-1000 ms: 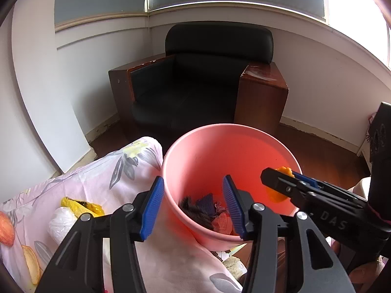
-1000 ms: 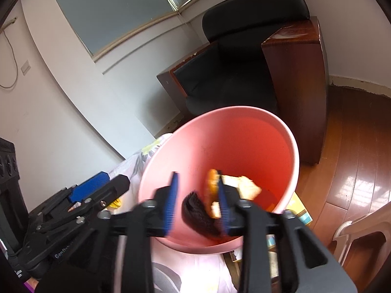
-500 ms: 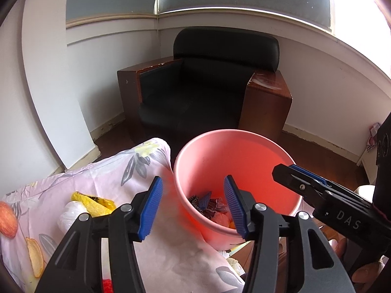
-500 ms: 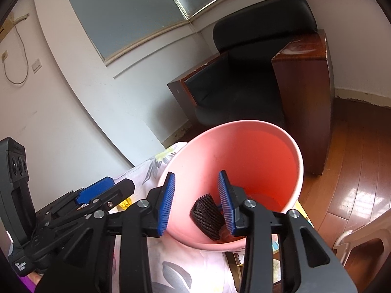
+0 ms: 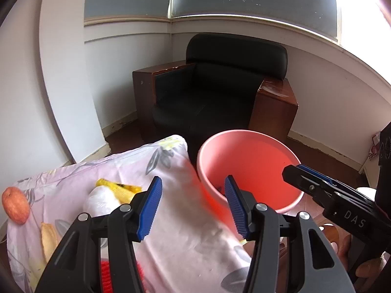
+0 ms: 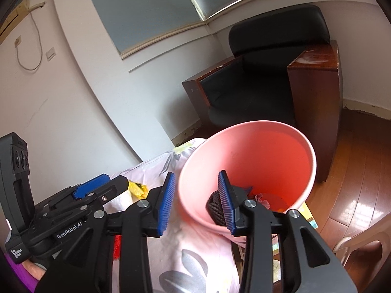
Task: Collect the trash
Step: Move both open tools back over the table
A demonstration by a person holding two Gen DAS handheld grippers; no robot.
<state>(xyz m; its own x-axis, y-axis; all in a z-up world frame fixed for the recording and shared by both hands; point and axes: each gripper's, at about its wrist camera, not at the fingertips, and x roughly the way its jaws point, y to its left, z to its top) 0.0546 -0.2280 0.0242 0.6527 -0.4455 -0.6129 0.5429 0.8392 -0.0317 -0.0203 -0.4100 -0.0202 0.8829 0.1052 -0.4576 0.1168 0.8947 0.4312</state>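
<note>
The left hand-held gripper point(image 5: 193, 207) is held with its blue ribbed pads apart and nothing between them, above the floral pink cloth-covered table point(image 5: 185, 241). It is aimed toward the near rim of the round pink plastic bin point(image 5: 256, 151), which suggests that it is being kept clear of the bin rather than put to work on it. The right hand-held gripper point(image 6: 195, 202) is likewise held with its pads apart and empty, its line of sight straddling the bin's near wall. Such a pose would be expected of a tool with nothing left to carry.

The bin stands just beside the table's far corner, its mouth tipped toward both cameras, so that trash can be dropped in from the table side without a long reach. Trash is already seen at its bottom: a dark ribbed netted piece point(image 6: 216, 207) and some crumpled pinkish and orange scraps point(image 6: 266, 199).

On the cloth, further pieces are left to be collected: a crumpled yellow wrapper point(image 5: 119, 188), a white crumpled plastic bag point(image 5: 101, 200) touching it, and a pale peel-like strip point(image 5: 48, 240). A round orange-red fruit point(image 5: 15, 205) lies near the table's left edge; whether it counts as trash cannot be told. Something red point(image 5: 105, 277) is partly hidden under the left tool.

Behind the bin a black leather armchair with dark wooden sides point(image 5: 220, 92) stands in the corner.
</note>
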